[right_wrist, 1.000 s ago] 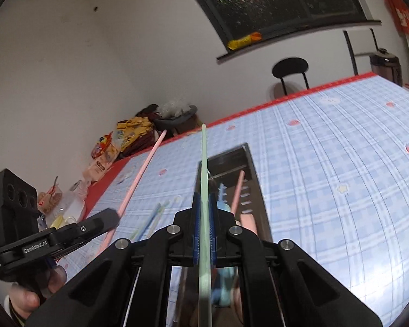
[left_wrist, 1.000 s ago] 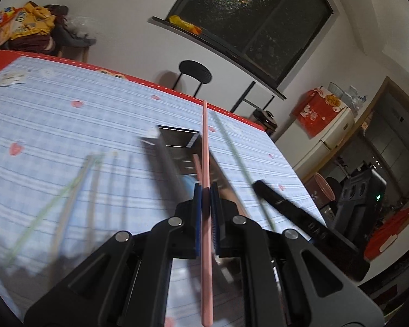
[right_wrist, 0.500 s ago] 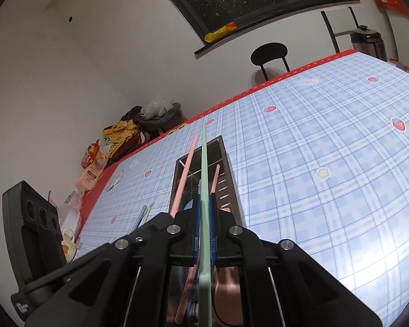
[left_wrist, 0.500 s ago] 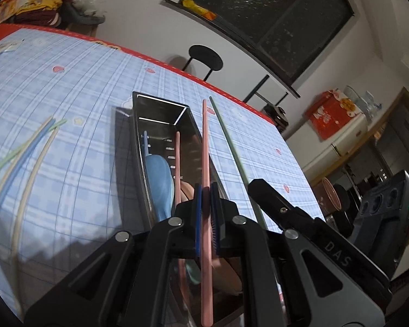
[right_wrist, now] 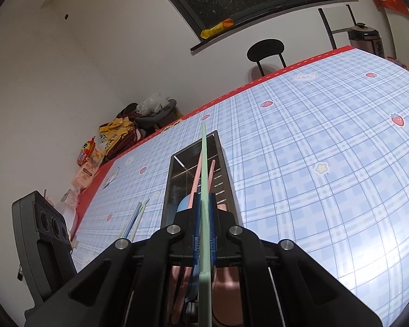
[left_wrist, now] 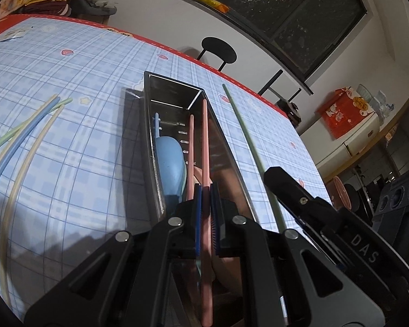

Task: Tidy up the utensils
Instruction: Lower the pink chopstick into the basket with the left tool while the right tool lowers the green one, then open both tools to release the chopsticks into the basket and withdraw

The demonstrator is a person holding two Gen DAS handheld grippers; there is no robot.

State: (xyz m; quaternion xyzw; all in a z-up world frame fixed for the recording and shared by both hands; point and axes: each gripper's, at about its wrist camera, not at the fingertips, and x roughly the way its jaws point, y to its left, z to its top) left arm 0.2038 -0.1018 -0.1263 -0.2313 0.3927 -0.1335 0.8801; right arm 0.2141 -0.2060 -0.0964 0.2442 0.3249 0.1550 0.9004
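Note:
A long steel utensil holder point(left_wrist: 174, 92) lies on the blue plaid tablecloth with a blue spoon point(left_wrist: 169, 160) and a pink chopstick point(left_wrist: 190, 147) inside. My left gripper point(left_wrist: 205, 190) is shut on a second pink chopstick point(left_wrist: 205, 136), which points down into the holder along its right wall. My right gripper point(right_wrist: 203, 204) is shut on a green chopstick point(right_wrist: 203, 163), held above the holder point(right_wrist: 197, 158) and pointing along it. In the left wrist view that green chopstick point(left_wrist: 245, 139) runs just right of the holder.
Several loose chopsticks, green, blue and cream point(left_wrist: 21, 141), lie on the cloth left of the holder. A black chair point(left_wrist: 218, 51) stands past the table's red far edge. Snack bags and clothes point(right_wrist: 114, 136) are piled at the far left corner.
My left gripper has come down and forward, bringing the pink chopstick from above the holder into it. The right gripper has rolled a little with the green chopstick, now over the holder.

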